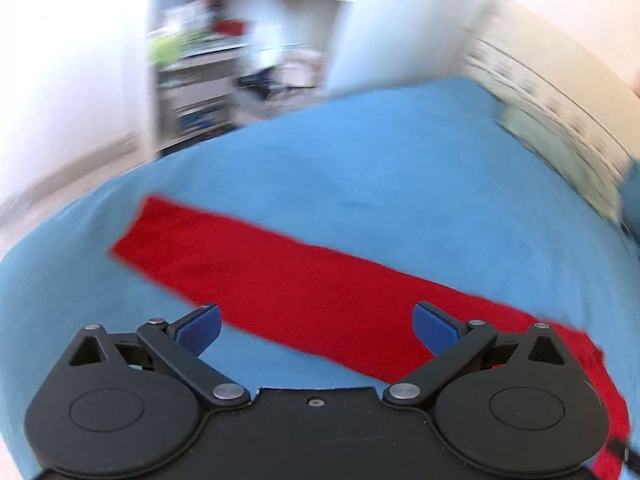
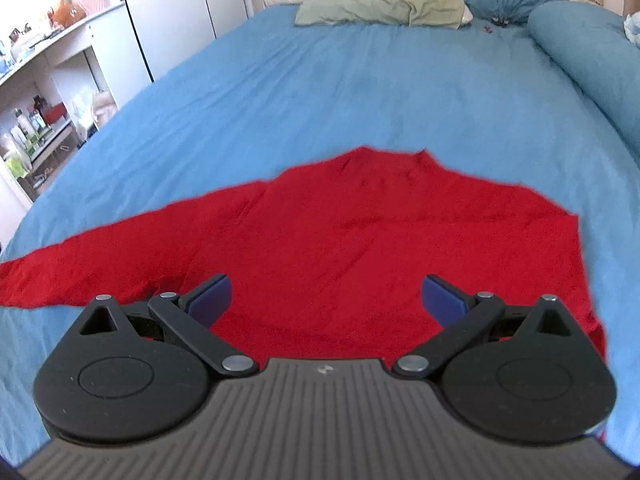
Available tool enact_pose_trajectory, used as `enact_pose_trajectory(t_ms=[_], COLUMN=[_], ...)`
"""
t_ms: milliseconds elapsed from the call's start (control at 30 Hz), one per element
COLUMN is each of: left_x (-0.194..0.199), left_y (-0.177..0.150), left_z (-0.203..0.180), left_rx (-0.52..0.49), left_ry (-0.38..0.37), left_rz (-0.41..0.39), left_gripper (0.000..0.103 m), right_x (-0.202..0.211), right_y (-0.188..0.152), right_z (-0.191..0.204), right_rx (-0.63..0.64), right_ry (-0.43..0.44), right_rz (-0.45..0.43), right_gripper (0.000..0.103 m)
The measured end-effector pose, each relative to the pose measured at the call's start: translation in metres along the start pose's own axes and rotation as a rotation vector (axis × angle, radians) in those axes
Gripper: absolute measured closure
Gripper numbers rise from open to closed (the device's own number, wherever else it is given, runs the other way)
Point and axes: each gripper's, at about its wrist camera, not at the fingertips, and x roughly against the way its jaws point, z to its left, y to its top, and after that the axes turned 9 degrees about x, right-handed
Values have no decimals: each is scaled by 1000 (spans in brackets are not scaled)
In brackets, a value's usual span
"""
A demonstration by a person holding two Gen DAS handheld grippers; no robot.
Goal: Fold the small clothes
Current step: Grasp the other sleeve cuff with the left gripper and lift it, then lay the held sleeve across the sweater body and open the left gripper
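Our red top (image 2: 360, 240) lies flat on the blue bed (image 2: 360, 92). Both tongs, left (image 1: 316, 326) and right (image 2: 326, 296), are wide and hold nothing. We should pinch the sleeve (image 1: 248, 252) edge and fold it over the top.

The left wrist view is motion-blurred: the shelves (image 1: 200, 68) beyond the bed (image 1: 360, 168) are smeared past reading. The red garment (image 2: 360, 240) is partly hidden under the right gripper (image 2: 326, 300), its sleeve cut off at the picture's left edge
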Motion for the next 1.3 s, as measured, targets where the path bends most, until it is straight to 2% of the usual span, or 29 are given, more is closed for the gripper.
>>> enact_pose_trajectory(t_ms=[167,233,300,367,467,633,667,700,733,767,833,967,1100,1200,1300], left_x=[-34,-49,-62,-74,-82,-99,-100,-101,-102,-103,-97,-65,-26,2,22], left_y=[16,21,24,25,23,39,41,44,46,48,51,60,53,29,-12], left_z=[65,81,92,100,106,107,105,103,102,101,95,54,-25,-98,-174], left_rx=[173,212,236,254,265,280,264,246,237,237,235,142,-32,-171,-280], left_ry=[39,46,51,42,39,49,59,74,79,70,61,5,-107,-236,-367], left_rz=[18,29,45,63,43,13,7,3,0,4,-10,-87,-169,-209,-197], left_gripper=[17,26,40,46,47,50,61,80,90,95,95,95,95,95,95], right_x=[-9,-16,-20,-24,-29,-32,-32,-32,-32,-31,-28,-18,-2,12,28], right_y=[-21,-26,-30,-31,-34,-34,-34,-35,-35,-35,-34,-29,-22,-17,-15], right_z=[28,34,39,39,43,42,42,42,41,40,36,19,-10,-38,-75], right_rx=[-19,-22,-24,-24,-28,-52,-58,-62,-65,-68,-74,-101,-134,-160,-195], right_ry=[18,11,11,3,-7,-6,-5,-6,-7,-11,-18,-31,-53,-85,-104], right_rz=[42,55,61,63,64,67,66,65,65,63,54,27,0,-15,-42], right_gripper=[0,0,0,0,0,0,0,0,0,0,0,0,0,0,0])
